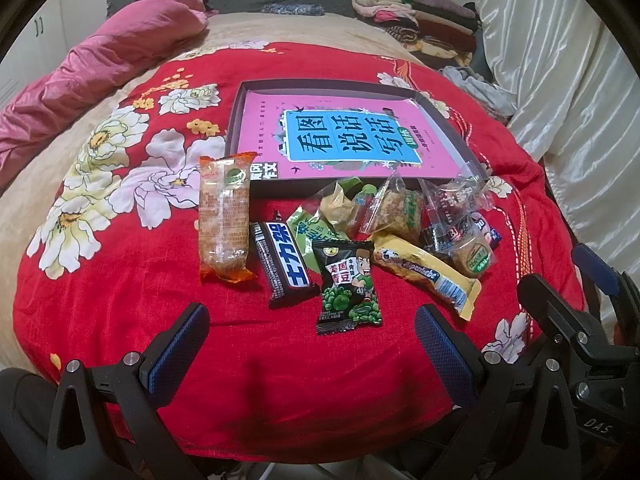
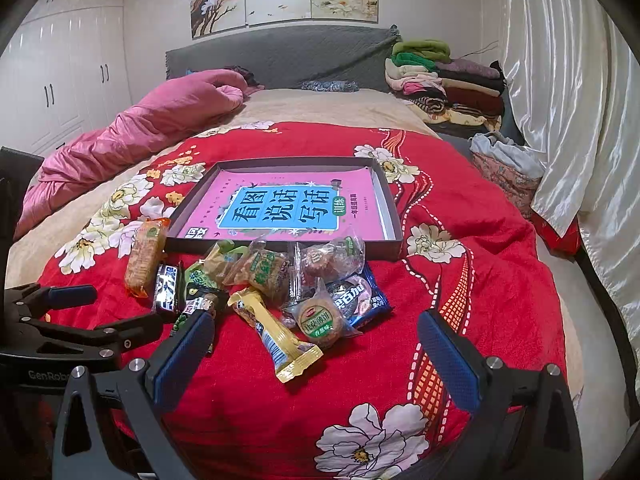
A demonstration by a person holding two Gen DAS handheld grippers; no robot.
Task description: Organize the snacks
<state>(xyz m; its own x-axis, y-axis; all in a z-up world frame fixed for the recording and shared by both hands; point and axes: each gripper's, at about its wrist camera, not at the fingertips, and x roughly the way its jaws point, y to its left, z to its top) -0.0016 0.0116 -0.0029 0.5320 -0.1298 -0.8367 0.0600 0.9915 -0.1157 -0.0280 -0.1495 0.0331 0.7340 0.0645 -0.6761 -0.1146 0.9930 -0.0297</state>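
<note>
Both tools [image 1: 312, 340] [image 2: 316, 340] level, jaws apart.

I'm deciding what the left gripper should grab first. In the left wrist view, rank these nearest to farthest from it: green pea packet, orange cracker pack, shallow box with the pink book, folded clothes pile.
1. Green pea packet: nearest, just ahead of the left gripper.
2. Orange cracker pack: ahead, leftward.
3. Shallow box holding the pink book: behind the snacks.
4. Folded clothes pile: far right, by the headboard.
</note>
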